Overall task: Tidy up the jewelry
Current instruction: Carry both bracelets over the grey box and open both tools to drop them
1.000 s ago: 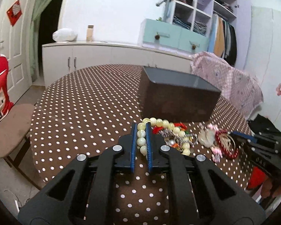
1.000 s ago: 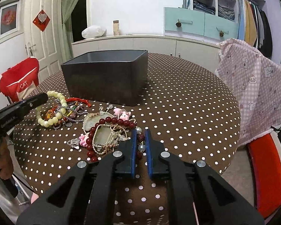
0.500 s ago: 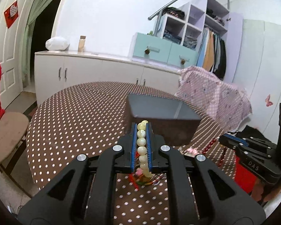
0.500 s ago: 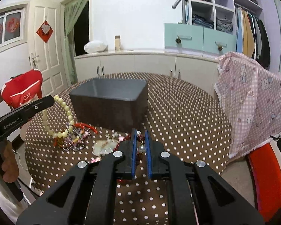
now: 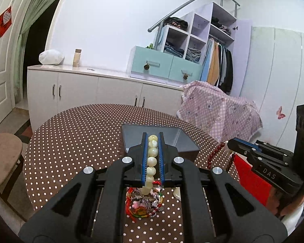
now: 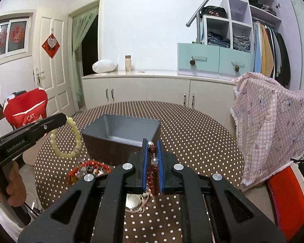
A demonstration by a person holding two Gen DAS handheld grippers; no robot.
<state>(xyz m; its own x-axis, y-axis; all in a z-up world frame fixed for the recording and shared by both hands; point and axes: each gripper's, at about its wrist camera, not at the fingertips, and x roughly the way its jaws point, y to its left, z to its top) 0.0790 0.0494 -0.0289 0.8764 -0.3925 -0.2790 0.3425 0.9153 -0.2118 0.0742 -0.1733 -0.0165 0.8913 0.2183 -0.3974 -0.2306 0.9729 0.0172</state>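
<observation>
My left gripper (image 5: 152, 136) is shut on a cream bead bracelet (image 5: 152, 162), lifted off the polka-dot table (image 5: 75, 141); in the right wrist view the same cream bracelet (image 6: 75, 139) hangs as a loop from the left gripper (image 6: 63, 119). Tangled red cords and charms (image 5: 146, 204) dangle or lie beneath it. My right gripper (image 6: 152, 141) is shut on a dark red bead bracelet (image 6: 153, 174), whose strand (image 5: 214, 155) also shows in the left wrist view by the right gripper (image 5: 232, 141). A dark open box (image 6: 121, 133) stands just beyond both grippers.
A white shell-like pendant (image 6: 133, 201) lies on the table under the right gripper. A chair draped in pink cloth (image 6: 269, 125) stands at the right, a red-covered chair (image 6: 26, 109) at the left. White cabinets (image 5: 87, 93) line the back wall.
Both grippers have risen from the table, lifting the cream bracelet and the red bracelet out of the jewelry pile. The box now sits lower in both views.
</observation>
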